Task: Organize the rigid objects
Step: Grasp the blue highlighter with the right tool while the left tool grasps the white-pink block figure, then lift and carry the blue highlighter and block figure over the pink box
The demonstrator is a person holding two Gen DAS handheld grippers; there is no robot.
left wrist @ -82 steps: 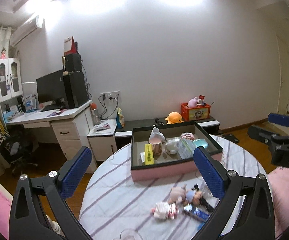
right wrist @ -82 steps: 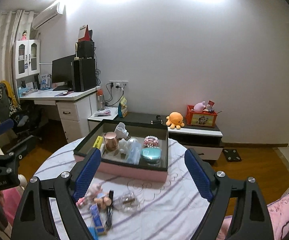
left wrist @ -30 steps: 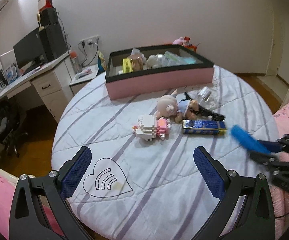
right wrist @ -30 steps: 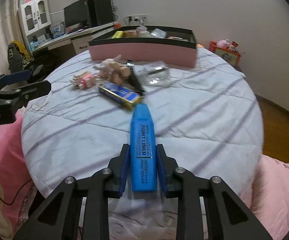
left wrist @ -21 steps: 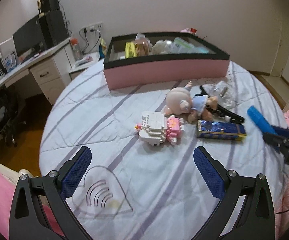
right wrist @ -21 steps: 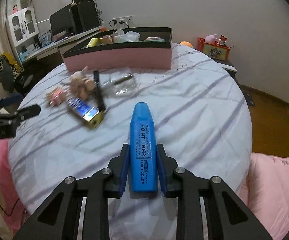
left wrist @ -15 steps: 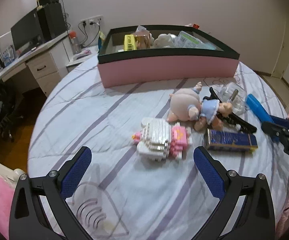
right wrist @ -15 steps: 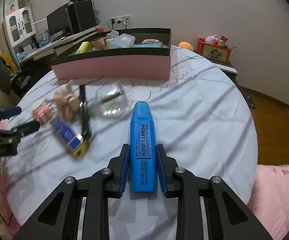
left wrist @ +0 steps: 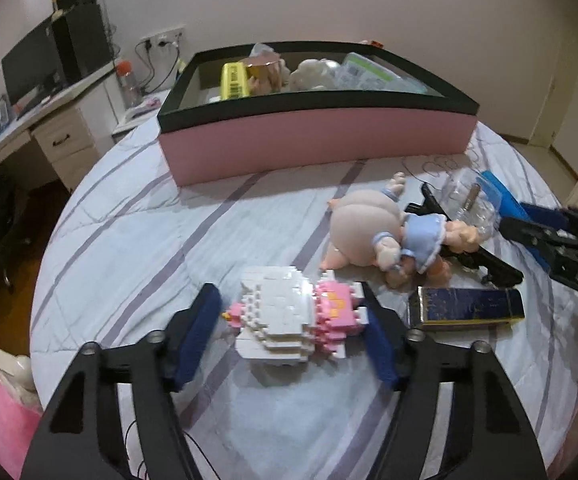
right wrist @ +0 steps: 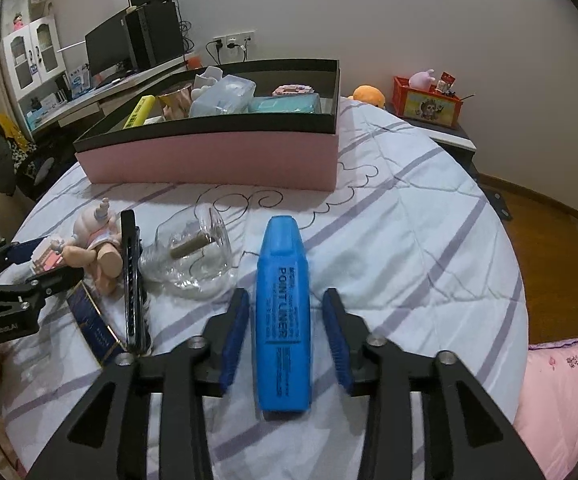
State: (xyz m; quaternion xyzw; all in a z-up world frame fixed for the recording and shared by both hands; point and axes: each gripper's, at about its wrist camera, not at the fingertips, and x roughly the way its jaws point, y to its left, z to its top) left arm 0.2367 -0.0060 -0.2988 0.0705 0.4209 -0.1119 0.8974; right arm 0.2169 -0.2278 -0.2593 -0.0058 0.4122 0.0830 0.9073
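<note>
Lighting: dim, warm indoor; soft shadow under pink box (left wrist: 317,140). Quality: strong fisheye curvature, dark vignetted corners, blurred blue pads (left wrist: 195,340), mild softness overall.

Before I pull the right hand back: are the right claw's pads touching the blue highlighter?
Apart. The right wrist view shows bedspread on both sides of the blue highlighter between it and the right claw pads; its jaws are opening.

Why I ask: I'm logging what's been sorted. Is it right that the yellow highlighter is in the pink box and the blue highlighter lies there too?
Not quite. The yellow highlighter is in the pink box, but the right wrist view shows the blue highlighter on the table, between the right gripper's opening jaws.
</note>
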